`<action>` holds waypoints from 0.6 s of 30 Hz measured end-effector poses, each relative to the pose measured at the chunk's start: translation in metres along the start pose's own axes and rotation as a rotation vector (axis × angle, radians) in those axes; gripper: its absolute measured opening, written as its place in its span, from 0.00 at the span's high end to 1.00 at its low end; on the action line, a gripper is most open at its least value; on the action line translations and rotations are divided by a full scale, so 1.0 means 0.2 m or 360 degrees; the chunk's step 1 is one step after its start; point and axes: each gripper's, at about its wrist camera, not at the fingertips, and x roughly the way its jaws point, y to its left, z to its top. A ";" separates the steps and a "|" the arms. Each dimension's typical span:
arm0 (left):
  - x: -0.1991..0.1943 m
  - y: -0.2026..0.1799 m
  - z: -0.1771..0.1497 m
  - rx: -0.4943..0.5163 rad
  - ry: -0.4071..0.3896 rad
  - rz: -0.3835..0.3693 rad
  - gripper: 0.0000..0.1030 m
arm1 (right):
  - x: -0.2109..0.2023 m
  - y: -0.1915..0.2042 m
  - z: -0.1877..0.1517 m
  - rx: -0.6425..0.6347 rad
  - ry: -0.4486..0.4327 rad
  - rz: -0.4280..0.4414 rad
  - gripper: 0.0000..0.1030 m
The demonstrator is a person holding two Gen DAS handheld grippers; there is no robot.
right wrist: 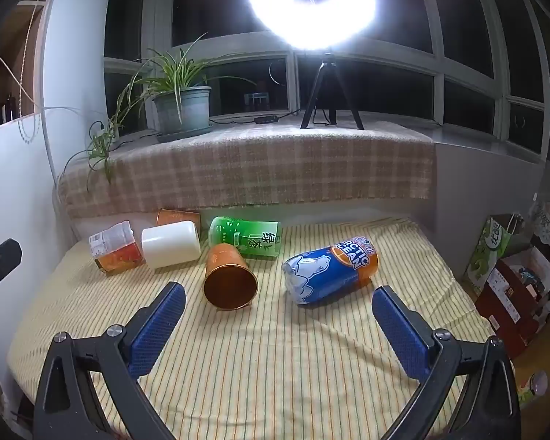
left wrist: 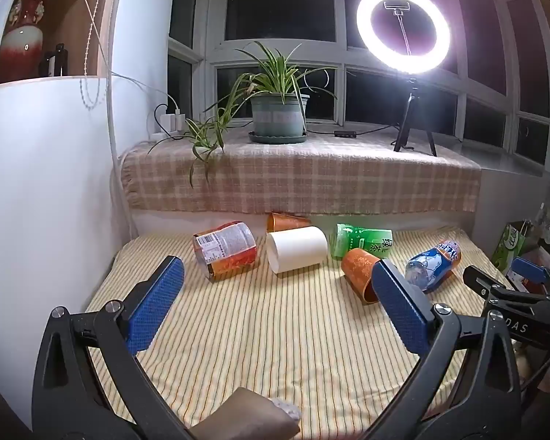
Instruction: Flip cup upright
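Several cups lie on their sides on a striped cloth. A white cup [left wrist: 297, 248] [right wrist: 171, 244] lies centre-left. An orange cup [left wrist: 359, 273] [right wrist: 229, 278] lies with its mouth toward me. A second orange cup [left wrist: 286, 221] [right wrist: 178, 217] lies behind the white one. A green cup [left wrist: 361, 241] [right wrist: 247, 237], a blue cup [left wrist: 432, 264] [right wrist: 330, 273] and a red-labelled cup [left wrist: 225, 249] [right wrist: 115, 251] also lie down. My left gripper [left wrist: 277, 310] is open and empty, short of the cups. My right gripper [right wrist: 278, 328] is open and empty, in front of the orange and blue cups.
A plaid-covered sill [left wrist: 300, 179] behind the cups holds a potted plant [left wrist: 278, 113] and a ring light on a tripod [left wrist: 403, 29]. A white wall [left wrist: 47, 183] bounds the left. Boxes and bags [right wrist: 509, 275] stand off the right edge.
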 end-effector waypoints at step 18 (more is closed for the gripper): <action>-0.01 0.00 -0.02 0.0001 0.0004 -0.0002 0.00 | -0.03 0.01 -0.01 -0.0005 -0.0047 0.0011 0.00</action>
